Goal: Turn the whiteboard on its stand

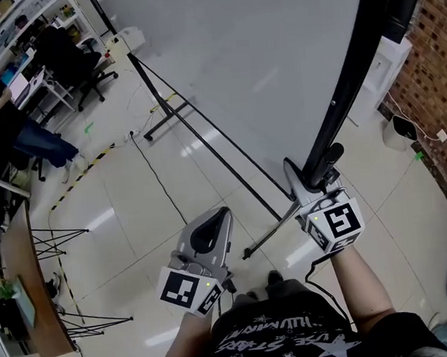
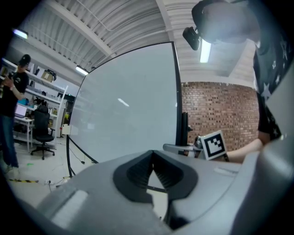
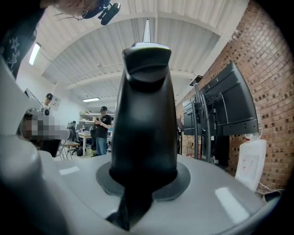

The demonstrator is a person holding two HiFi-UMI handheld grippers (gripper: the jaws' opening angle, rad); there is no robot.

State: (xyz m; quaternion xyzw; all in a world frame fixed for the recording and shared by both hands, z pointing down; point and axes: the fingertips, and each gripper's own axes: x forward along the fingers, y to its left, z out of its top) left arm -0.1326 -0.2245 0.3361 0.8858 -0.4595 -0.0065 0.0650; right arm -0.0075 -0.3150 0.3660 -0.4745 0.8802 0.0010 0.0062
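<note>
On the black side frame (image 1: 355, 77) of the whiteboard (image 1: 259, 54), low down, the right hand-held gripper (image 1: 313, 177) is clamped tight; the left hand-held gripper (image 1: 218, 219) hangs beside it, jaws together and empty, above the tiled floor (image 1: 125, 213) where the stand (image 1: 166, 121) rests

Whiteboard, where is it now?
In the head view the whiteboard fills the upper middle, its black frame clamped in the right gripper, brick wall to its right.

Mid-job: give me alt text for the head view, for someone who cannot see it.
The right hand-held gripper is clamped on the black frame edge of a large white whiteboard. The left hand-held gripper hangs free, jaws together, above the glossy tiled floor.
</note>
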